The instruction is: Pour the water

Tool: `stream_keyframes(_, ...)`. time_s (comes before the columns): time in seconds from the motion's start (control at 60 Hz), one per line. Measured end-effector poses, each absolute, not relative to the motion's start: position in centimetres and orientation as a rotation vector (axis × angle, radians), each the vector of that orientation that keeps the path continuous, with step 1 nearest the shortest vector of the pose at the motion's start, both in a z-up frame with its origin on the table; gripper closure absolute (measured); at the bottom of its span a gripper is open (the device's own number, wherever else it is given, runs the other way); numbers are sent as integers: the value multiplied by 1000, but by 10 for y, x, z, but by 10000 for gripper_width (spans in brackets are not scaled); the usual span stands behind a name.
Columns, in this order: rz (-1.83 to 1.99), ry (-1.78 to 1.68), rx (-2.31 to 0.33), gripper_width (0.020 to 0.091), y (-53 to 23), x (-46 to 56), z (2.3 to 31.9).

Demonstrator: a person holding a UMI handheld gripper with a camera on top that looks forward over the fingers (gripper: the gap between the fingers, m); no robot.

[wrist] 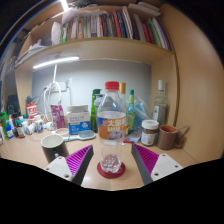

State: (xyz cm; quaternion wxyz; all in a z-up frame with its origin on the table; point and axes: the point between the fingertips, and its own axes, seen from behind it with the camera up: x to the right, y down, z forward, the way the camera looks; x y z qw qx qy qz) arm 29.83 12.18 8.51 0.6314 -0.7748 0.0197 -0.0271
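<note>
While the jaws stand apart, water bottle (112, 130) between pads (80, 160); cup (54, 148) beside, mug (168, 137) beyond.

Hidden and unreadable parts
The bottle (112, 125) label is too blurred to read; its base hides part of the red coaster (112, 170). Far book (110, 24) spines are illegible.
</note>
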Motion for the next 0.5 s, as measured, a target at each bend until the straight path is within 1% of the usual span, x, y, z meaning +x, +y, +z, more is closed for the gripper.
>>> stream_keyframes(0.133, -122, 42, -1783, 255, 54, 292, 93)
stream_keyframes(0.25, -95, 60, -1777, 254, -13, 274, 102)
stream_keyframes(0.367, -51, 72, -1742, 255, -73, 249, 117)
stream_keyframes(0.5, -55, 52, -1701, 251, -122, 234, 135)
